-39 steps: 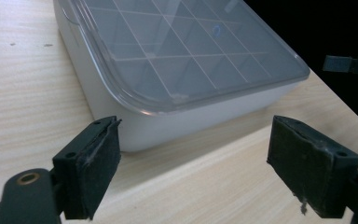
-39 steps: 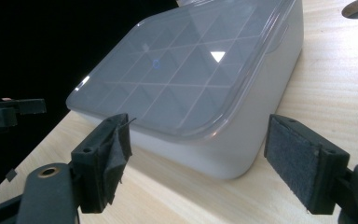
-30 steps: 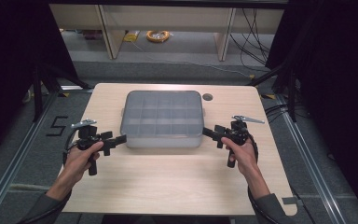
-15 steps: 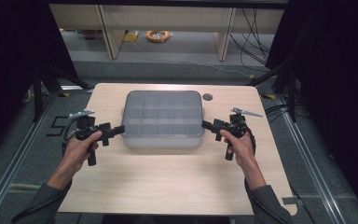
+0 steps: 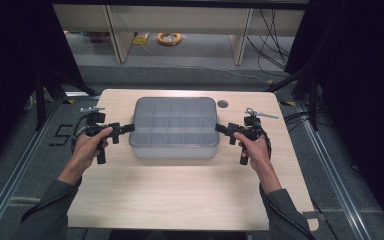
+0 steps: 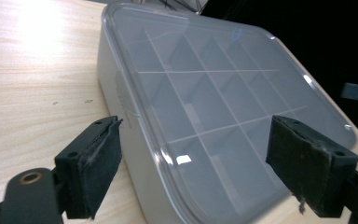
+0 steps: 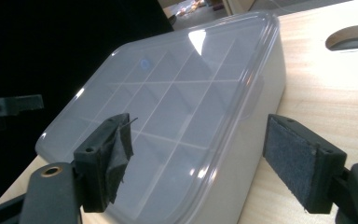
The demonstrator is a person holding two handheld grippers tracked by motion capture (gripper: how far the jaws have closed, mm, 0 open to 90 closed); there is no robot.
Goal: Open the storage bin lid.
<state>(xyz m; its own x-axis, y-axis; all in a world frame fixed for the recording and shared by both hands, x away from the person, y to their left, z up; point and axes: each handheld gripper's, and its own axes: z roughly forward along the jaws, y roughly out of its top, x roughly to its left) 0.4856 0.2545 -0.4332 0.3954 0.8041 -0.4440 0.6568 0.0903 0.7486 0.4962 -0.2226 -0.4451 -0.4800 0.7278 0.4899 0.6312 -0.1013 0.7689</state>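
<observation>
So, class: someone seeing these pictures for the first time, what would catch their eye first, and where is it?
First, the big translucent compartment box with its clear lid, standing in the middle of the wooden table. Next, the two black tools flanking it: the left hand-held gripper and the right hand-held gripper, each pointing at one end of the box with open jaws. Behind, a round hole in the tabletop.

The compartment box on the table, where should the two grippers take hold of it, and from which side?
Grip the compartment box at its two short ends, the left gripper from its left and the right gripper from its right. It lies flat and wide under a smooth lid; probably only the protruding end rims fit between open jaws.
</observation>
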